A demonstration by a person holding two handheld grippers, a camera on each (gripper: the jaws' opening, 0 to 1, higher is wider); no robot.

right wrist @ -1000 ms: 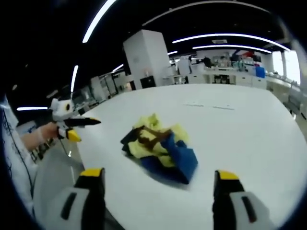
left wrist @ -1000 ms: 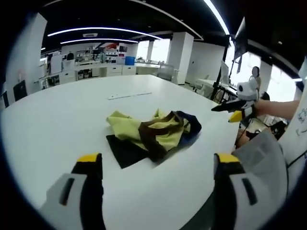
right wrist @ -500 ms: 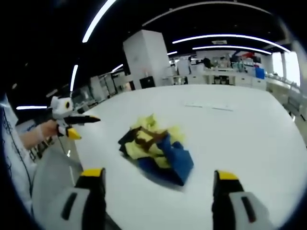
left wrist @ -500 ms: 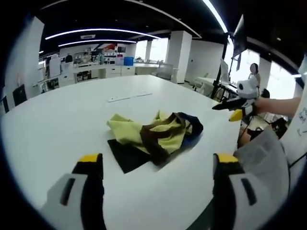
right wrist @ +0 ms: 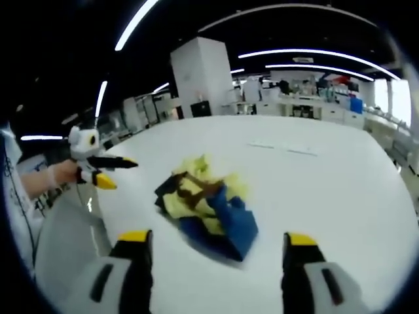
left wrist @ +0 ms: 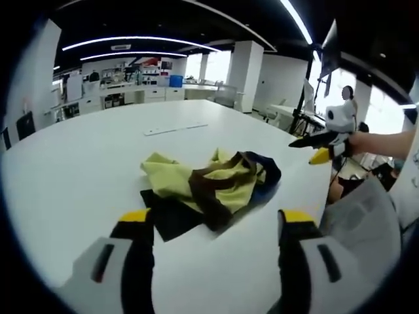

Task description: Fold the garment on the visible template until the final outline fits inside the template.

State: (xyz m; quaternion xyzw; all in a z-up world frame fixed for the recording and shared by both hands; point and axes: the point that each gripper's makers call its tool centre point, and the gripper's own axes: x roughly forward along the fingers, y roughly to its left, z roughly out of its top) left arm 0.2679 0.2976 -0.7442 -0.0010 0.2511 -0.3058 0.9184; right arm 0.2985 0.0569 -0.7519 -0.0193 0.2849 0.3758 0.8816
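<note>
A crumpled garment (left wrist: 219, 183) in yellow, brown and navy lies in a heap on the white table (left wrist: 85, 163). A flat black patch (left wrist: 163, 212) sticks out from under its near side; I cannot tell whether it belongs to the garment. My left gripper (left wrist: 216, 222) is open, held above the table just short of the heap. My right gripper (right wrist: 216, 239) is open too and faces the garment (right wrist: 206, 206) from the other side. Each gripper shows in the other's view: the right gripper (left wrist: 322, 140) held by a hand, and the left gripper (right wrist: 98, 171).
A thin white strip (left wrist: 175, 129) lies on the table beyond the garment, also seen as the strip (right wrist: 285, 148). The table's rounded edge (left wrist: 314, 196) runs close to the person's side. Desks, pillars and shelving stand far behind.
The jaws in both views stand slightly closer together than before. Both cameras have drifted a little. The garment lies as it did.
</note>
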